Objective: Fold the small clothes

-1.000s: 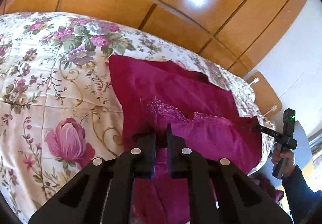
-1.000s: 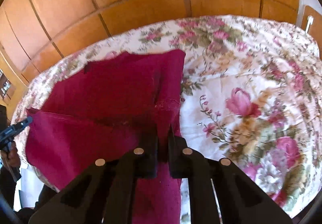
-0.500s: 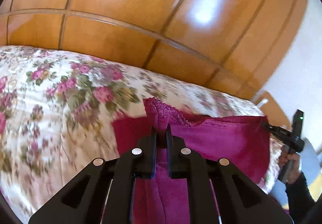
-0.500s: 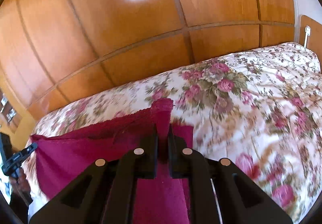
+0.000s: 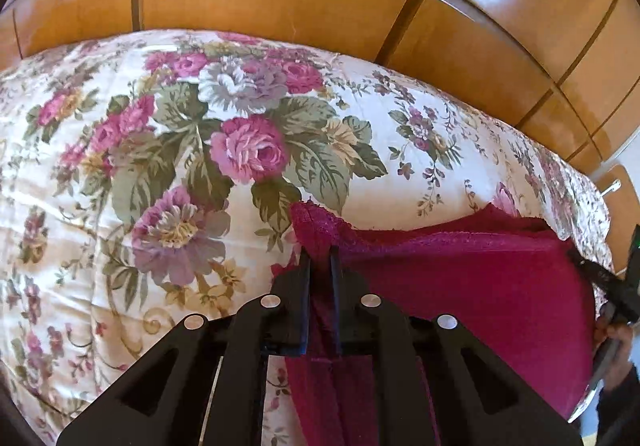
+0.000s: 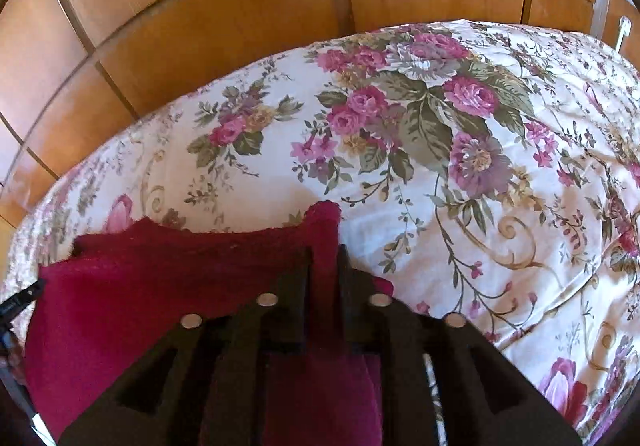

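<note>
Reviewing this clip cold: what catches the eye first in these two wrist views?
The crimson garment stands out, lying on the near edge of the flowered bedspread, its lace-trimmed corners between the fingers of the left gripper and the right gripper, whose jaws are opening. Glossy wooden panels fill the background.

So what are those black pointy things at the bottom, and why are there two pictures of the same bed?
Those are grabbing tools, one in each of a person's hands. Each carries a camera looking along its two fingers, so you get two views. On the flowery bedspread lies a dark pink cloth with a lacy edge. The left gripper pinches one top corner. The right gripper has the other corner between its fingers, but they are opening, letting it go. Behind the bed is a wooden wardrobe.
</note>
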